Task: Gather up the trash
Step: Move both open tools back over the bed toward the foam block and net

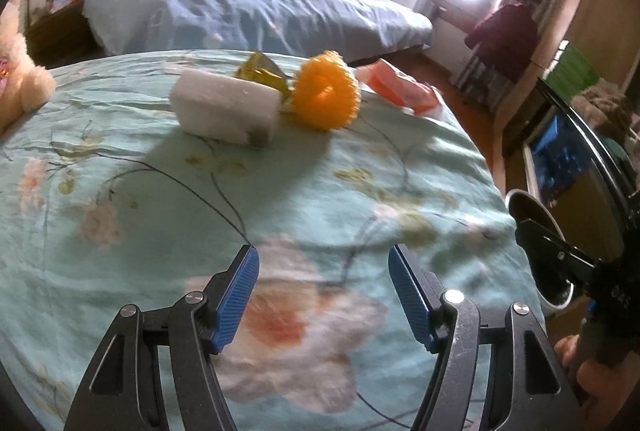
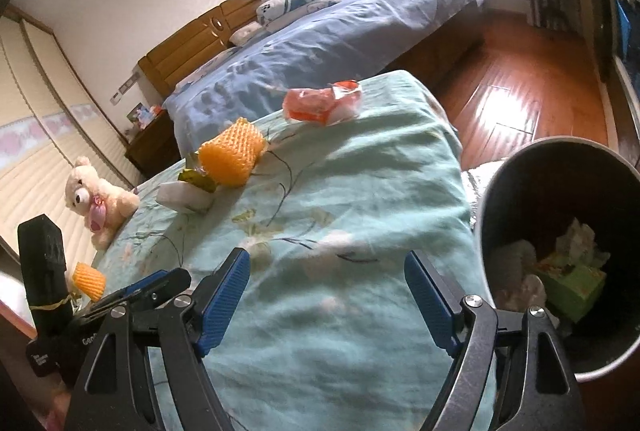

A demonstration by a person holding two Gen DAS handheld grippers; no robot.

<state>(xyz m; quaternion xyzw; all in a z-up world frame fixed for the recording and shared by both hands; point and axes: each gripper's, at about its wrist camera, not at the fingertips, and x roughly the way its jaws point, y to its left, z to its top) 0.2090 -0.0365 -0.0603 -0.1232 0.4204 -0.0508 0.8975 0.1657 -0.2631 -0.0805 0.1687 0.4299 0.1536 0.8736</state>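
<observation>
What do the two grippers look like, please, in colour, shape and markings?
Both look alike. The left gripper and the right gripper each have two dark grey metal arms with triangular cut-outs, round silver bolts, and flat blue ribbed pads. In the right wrist view, the left gripper's black body carries small white lettering, too blurred to read.

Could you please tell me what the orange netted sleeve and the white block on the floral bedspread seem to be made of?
The orange netted sleeve looks like soft foam fruit mesh: matte, with an open diamond lattice and a hollow middle. The white block seems to be foam or polystyrene, judging by its dull, grainy faces and rounded edges, though blur leaves that uncertain.
</observation>
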